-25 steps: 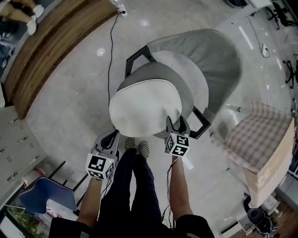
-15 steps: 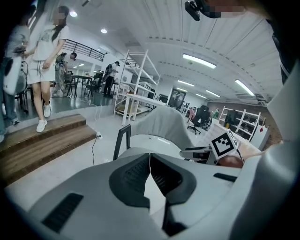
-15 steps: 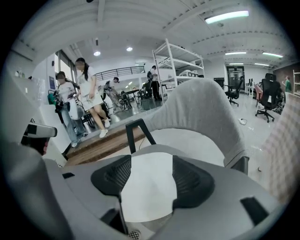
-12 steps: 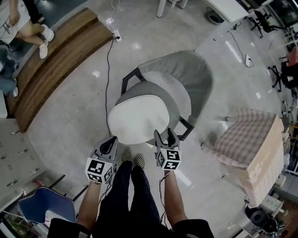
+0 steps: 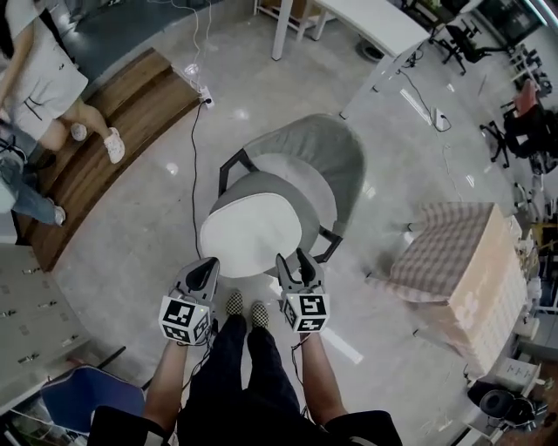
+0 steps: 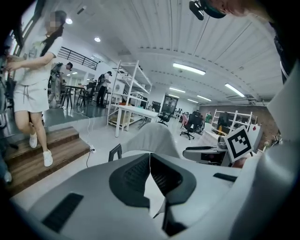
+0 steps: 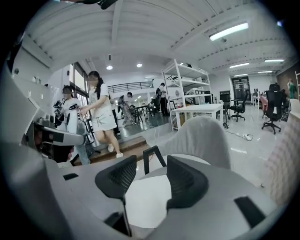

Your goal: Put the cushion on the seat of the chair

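Head view steep down; gripper views share chair [image 5: 338, 158].

An open-plan office workspace: a polished grey floor [image 5: 131, 235], white desks [image 5: 366, 22], black swivel chairs [image 7: 273, 108], tall white shelving racks [image 7: 185, 89], ceiling strip lights [image 7: 228, 31] and wooden steps [image 5: 105, 131] along one side.

Head view: white round cushion [image 5: 251, 237] covers most of the grey padded chair's [image 5: 353, 157] seat. The chair's legs are hidden beneath; only the black arm frames show. The cushion's near rim is partly behind the right claw [image 5: 292, 259].
Person in white dress [image 5: 44, 74], upper left, is cut off by the top edge. A second person in jeans [image 5: 22, 196] is cut off by the left edge.
Far right: items around the black office chairs [image 5: 527, 131] are too small to tell.
Left gripper view: left claw's [image 6: 150, 157] grey body blocks the seat. A pale sliver shows under the pads, too little to identify.
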Motion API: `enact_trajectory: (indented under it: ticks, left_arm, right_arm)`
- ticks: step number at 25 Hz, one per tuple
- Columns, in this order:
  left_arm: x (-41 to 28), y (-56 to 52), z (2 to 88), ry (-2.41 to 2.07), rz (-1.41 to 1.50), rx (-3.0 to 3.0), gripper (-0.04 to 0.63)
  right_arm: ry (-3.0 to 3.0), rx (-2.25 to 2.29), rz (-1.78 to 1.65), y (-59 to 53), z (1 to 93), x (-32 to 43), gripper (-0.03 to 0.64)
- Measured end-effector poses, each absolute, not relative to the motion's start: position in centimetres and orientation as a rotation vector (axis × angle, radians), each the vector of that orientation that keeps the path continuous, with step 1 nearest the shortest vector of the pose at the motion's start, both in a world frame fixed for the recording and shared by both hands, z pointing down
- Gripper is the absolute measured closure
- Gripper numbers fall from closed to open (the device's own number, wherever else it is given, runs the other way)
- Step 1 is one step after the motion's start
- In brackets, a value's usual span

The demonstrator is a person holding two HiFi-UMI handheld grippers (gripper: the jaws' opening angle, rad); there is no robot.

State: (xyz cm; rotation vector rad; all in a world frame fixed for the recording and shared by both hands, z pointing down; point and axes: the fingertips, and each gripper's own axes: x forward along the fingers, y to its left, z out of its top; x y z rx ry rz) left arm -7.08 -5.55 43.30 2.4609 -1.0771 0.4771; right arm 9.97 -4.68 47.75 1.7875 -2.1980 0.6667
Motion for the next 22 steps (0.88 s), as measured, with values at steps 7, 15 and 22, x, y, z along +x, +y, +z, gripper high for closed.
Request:
enact_trajectory:
  ticks: [7,15,22]
  left_arm:
    - [-6.0,-4.1,37.3,-1.069,0.449,2.536,0.574]
    - [-4.7,-2.1,30.7,-1.068,0.430,2.613,0.574]
    - [-3.9,-0.3,26.4,-1.060,0.398,2.682,0.574]
  right_arm:
    - [-2.220,1.834,0.604,-2.1,41.4,10.5,0.461]
    - [-2.295,1.879,0.508,0.1,32.8,10.2,0.514]
    - [-2.334,1.900,0.459,2.2,28.1,9.6,0.539]
